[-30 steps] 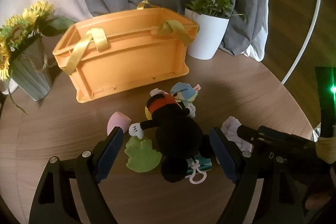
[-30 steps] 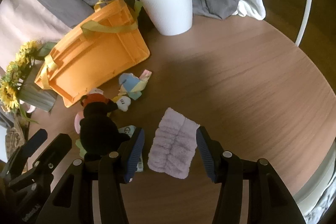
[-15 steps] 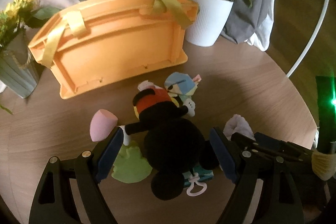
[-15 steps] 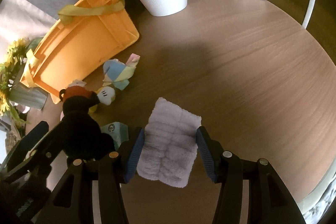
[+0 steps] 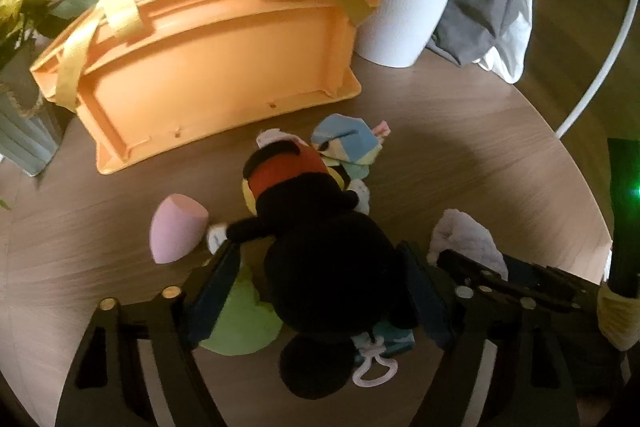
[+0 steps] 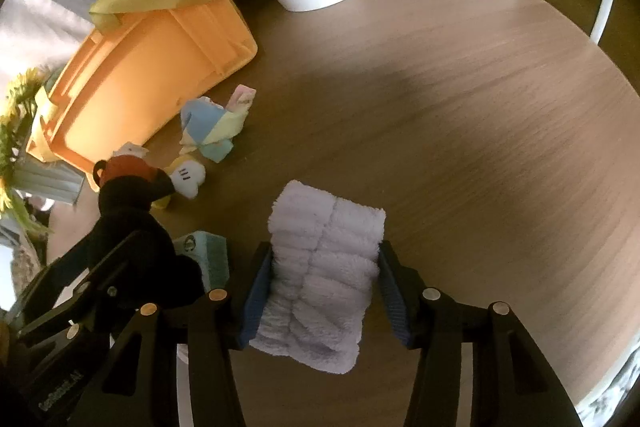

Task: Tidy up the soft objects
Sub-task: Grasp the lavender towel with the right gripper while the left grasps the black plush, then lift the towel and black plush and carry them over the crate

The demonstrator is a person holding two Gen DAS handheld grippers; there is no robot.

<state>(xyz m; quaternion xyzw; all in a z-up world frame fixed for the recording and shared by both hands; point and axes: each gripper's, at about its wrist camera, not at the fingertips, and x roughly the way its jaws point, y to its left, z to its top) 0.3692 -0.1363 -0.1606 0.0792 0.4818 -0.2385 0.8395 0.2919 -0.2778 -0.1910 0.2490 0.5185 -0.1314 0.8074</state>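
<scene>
**Both claws set around soft things on the round desk**

The left claw [image 5: 320, 291] has its two blue-padded fingers on either side of the black plush mouse [image 5: 320, 251], pads against the plush's dark body; whether they press it firmly cannot be told. The mouse lies on the desk [image 5: 460, 163] with its red shorts toward the far side. Under it, near the claw, lie a green felt leaf [image 5: 240, 323] and a teal packet [image 5: 394, 337] with a white loop. A pink egg-shaped sponge [image 5: 176, 231] sits just left of the mouse's white-gloved hand. A pastel patchwork cloth toy [image 5: 352, 143] lies just beyond the mouse, near the orange crate [image 5: 216, 59], which has yellow strap handles and stands at the far left of the desk.

The right claw [image 6: 320, 287] has its fingers touching both long edges of the folded lilac towel [image 6: 324, 267], which lies flat on the desk to the right of the mouse.

Behind the crate stand a white ribbed plant pot [image 5: 400, 19] and, at far left, a vase of sunflowers [image 5: 24, 11].
</scene>
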